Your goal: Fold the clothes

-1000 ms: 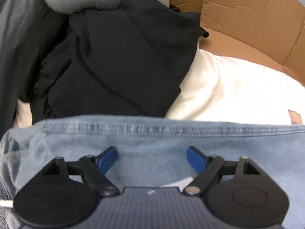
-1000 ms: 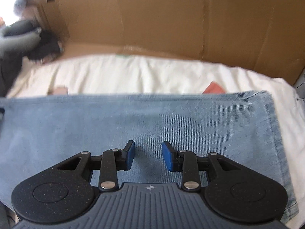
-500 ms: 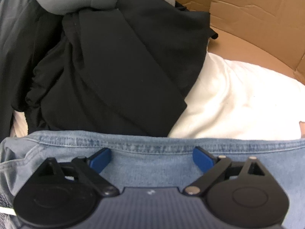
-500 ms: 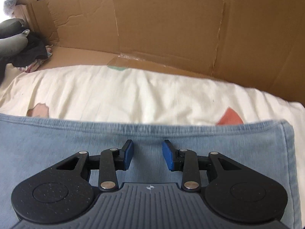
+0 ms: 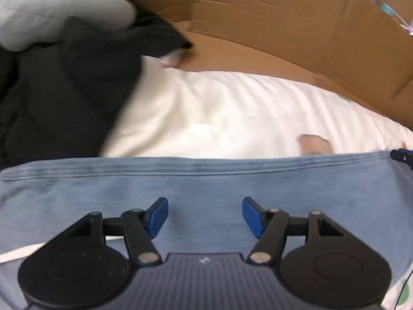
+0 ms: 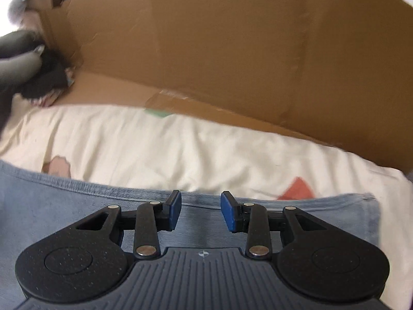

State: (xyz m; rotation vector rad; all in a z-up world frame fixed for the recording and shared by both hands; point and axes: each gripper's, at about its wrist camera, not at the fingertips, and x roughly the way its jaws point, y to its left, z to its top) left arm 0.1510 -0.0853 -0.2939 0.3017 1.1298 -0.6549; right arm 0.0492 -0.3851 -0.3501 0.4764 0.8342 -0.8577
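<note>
A light blue denim garment [image 5: 206,180] lies flat on a cream sheet [image 5: 219,118]; it also shows in the right wrist view [image 6: 64,206]. My left gripper [image 5: 205,215] is open and empty over the denim, behind its far hem. My right gripper [image 6: 200,213] is open and empty, fingertips just short of the denim's far hem, near its right corner [image 6: 366,206].
A pile of black clothes [image 5: 59,90] with a grey garment [image 5: 59,15] on top lies at the left; it shows in the right wrist view [image 6: 31,77] too. A brown cardboard wall [image 6: 232,51] stands behind the sheet [image 6: 180,149].
Both grippers stayed open over the denim. The left view swung right, away from the black pile. The right gripper drew nearer to the denim's far hem.
</note>
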